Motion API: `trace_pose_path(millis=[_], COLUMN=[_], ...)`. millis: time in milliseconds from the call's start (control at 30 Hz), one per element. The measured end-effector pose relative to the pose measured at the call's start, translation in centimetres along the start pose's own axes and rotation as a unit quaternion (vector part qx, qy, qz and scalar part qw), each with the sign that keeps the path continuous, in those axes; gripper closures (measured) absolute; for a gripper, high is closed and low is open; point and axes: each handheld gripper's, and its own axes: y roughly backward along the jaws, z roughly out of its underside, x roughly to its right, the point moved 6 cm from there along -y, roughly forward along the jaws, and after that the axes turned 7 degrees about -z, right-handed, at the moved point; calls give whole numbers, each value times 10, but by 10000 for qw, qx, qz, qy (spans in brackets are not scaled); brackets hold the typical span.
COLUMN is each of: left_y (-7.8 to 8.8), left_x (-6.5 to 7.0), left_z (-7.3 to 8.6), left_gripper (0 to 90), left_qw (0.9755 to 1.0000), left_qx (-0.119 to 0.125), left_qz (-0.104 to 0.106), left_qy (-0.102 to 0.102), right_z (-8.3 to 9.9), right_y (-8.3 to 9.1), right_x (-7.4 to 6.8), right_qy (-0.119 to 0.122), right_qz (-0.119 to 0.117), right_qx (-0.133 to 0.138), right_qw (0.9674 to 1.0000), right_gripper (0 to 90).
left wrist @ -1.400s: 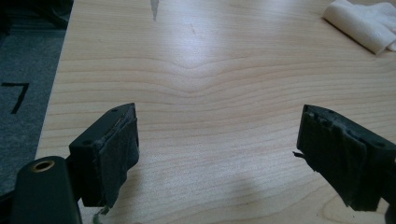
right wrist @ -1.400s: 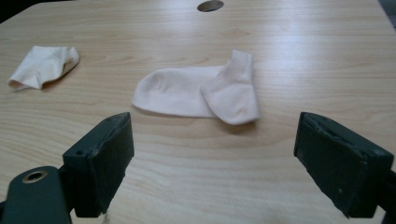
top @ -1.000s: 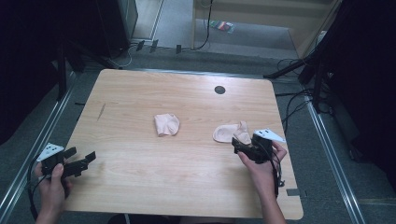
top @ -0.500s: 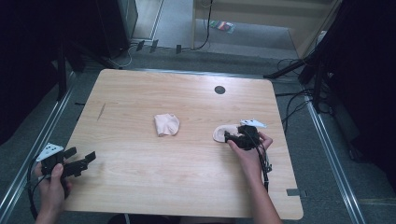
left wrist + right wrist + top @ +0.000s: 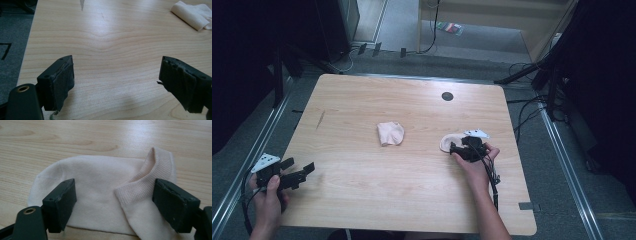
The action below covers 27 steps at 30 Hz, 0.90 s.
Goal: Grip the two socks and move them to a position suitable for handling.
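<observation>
Black tongs with padded jaws, trailing black cables.

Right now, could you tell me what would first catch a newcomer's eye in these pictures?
Probably the right gripper, low over a flat beige sock near the table's right side, its fingers open either side of the fabric. A second, folded sock lies mid-table, and the left gripper waits open at the near left corner.

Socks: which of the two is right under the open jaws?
The flat sock on the table's right side, beneath the right gripper. The other sock lies folded near the table's middle, away from both grippers.
</observation>
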Motion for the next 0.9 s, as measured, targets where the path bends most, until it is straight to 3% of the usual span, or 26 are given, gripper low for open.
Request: trace_pose_path(millis=[100,233,267,300,433,667,900], left_y=[0,0,0,0,0,0,0], left_x=[0,0,0,0,0,0,0], left_z=[0,0,0,0,0,0,0], left_gripper=[133,134,133,133,133,133,133], left_qw=[10000,10000,10000,10000,10000,10000,10000], left_qx=[7,9,9,5,-1,1,40], left_qz=[1,5,5,4,6,-9,-50], left_qy=[-6,-2,-2,-2,3,-9,22], right_z=[1,1,1,2,3,0,-12], right_y=[0,4,4,6,9,19,53], right_x=[0,5,5,10,17,19,7], right_qy=[3,-87,-87,-118,-147,-268,-397], right_qz=[39,155,155,268,386,160,-183], right_qx=[94,192,192,290,364,487,828], right_qw=[9999,9997,9997,9992,9985,9983,9956], right_gripper=[211,402,402,572,758,813,813])
